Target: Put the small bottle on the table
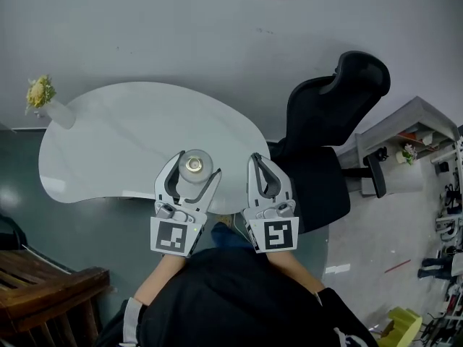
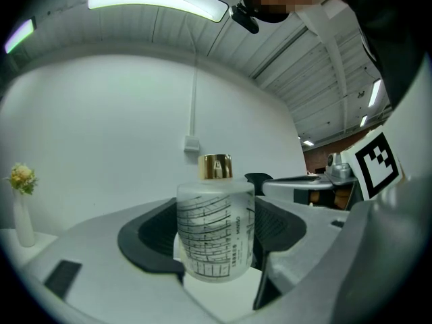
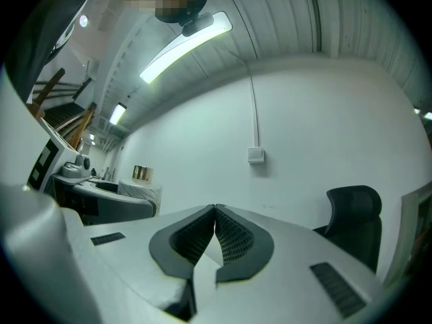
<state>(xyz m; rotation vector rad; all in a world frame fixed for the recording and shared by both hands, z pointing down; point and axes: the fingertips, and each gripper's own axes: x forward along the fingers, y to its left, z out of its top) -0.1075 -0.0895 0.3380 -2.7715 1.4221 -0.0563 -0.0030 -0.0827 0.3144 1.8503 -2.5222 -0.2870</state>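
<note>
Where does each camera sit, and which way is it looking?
Head view: on the person's head, looking down at the table; both forearms show.
Left gripper view: on the left gripper, looking along its jaws, clamped on the small bottle.
Right gripper view: on the right gripper, looking along its shut jaws.
Shared: head and right gripper views both show the black chair.

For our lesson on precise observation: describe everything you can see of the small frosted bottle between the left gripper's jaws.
The small frosted translucent bottle with a shiny gold cap is squat and cylindrical, and its side is printed with black lines and small text. It stands upright between the dark pads of the left hand-held gripper, which press on both its sides. It sits over the near edge of the white table; whether it rests on it is unclear.
</note>
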